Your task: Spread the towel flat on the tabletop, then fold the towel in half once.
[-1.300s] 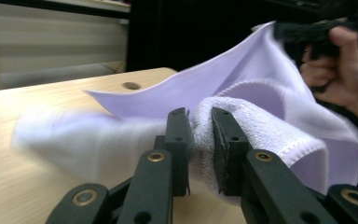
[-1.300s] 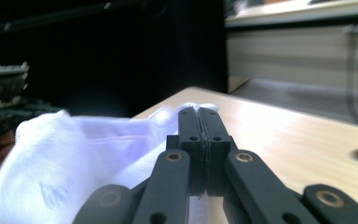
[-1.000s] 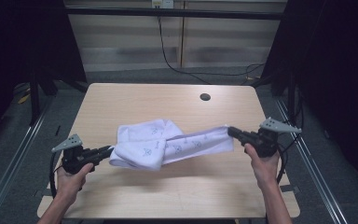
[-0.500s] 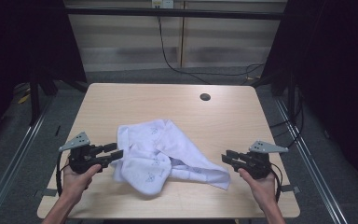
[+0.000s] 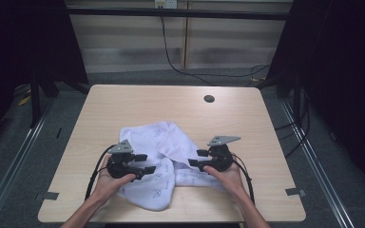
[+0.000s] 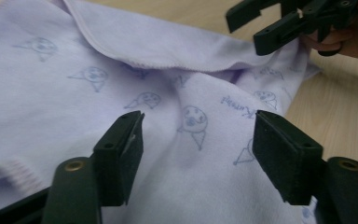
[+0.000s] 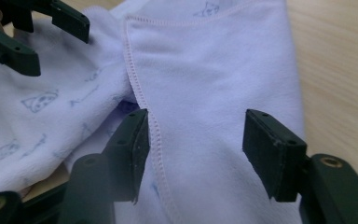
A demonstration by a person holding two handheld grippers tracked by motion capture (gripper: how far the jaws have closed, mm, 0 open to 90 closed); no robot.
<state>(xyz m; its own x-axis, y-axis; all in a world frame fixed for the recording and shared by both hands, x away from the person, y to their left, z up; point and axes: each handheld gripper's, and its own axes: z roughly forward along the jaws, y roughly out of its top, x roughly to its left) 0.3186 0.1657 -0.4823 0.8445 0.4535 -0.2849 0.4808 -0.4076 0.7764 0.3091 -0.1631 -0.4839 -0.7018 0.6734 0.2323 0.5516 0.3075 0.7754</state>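
Observation:
A pale lilac cloth (image 5: 159,142) printed with small blue figures lies crumpled on the near middle of the wooden table (image 5: 123,104). My left gripper (image 5: 145,163) sits at the cloth's left side and points right. Its jaws have just been opening and now stand apart over the cloth (image 6: 182,88), with neither pad pressing it. My right gripper (image 5: 196,158) faces it from the cloth's right side. Its jaws have also just been opening, and a stitched hem of the cloth (image 7: 205,70) lies loose below them. Each gripper view shows the other gripper (image 6: 279,23) (image 7: 32,32) close by.
A dark round hole (image 5: 209,99) sits in the tabletop at the far right. Bare wood surrounds the cloth on the far half and both sides. Dark frame posts (image 5: 35,95) stand at the left, and cables (image 5: 180,61) run across the floor behind the table.
Both hands came inward and down toward each other. The cloth, earlier stretched between the shut grippers, now lies slack on the table. Both pairs of jaws have opened.

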